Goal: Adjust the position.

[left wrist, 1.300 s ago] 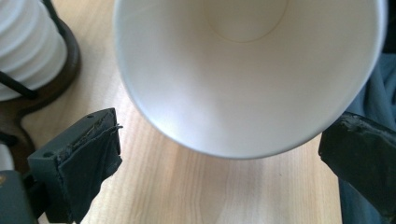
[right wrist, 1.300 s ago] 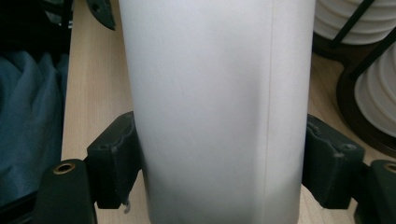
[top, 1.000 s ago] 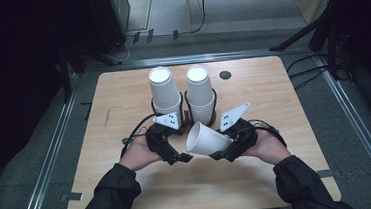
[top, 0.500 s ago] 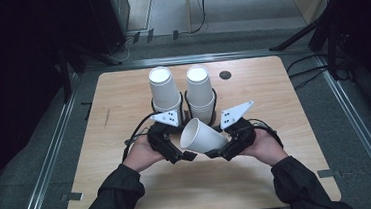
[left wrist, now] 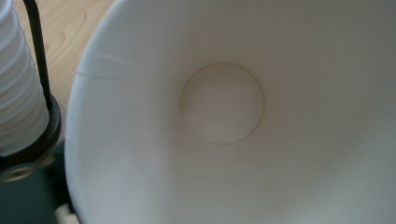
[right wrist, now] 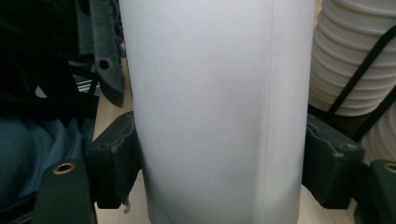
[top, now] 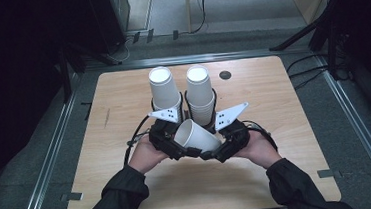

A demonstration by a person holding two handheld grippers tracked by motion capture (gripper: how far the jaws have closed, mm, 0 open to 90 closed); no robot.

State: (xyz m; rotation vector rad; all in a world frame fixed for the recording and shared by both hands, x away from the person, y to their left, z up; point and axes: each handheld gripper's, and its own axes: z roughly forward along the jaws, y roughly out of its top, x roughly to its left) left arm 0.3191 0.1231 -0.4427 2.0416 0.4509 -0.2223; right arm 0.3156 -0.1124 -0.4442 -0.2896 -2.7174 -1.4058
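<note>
A single paper cup (top: 196, 137) is lying on its side in the air between the two hands, just above the bench (top: 284, 107) and just in front of two stacks of cups (top: 201, 95) that stand in black wire holders near the middle. The right tongs (top: 217, 152) are clamped on the cup: in the right gripper view the cup's white wall (right wrist: 215, 112) runs straight up between the two dark pads (right wrist: 114, 158), which press on it from either side. The left tongs (top: 177, 146) sit at the cup's open mouth, which faces left and a little upward; the left gripper view looks straight down the inside to the round bottom (left wrist: 222, 103), with one of the ribbed stacks (left wrist: 18, 93) off at the edge. Their jaws have just been closing a little, yet I cannot tell from here whether they are pinching the rim or merely poised around it. My reading is that this is a hand-over or a separating step, one cup freshly taken and being passed or steadied between the hands before it goes onto a stack or down on the bench. The next move calls for the left tongs to get a sure bite on the thin rim without crushing it, and for the right tongs to let go only once that hold is firm, otherwise the light cup could easily slip or buckle.
</note>
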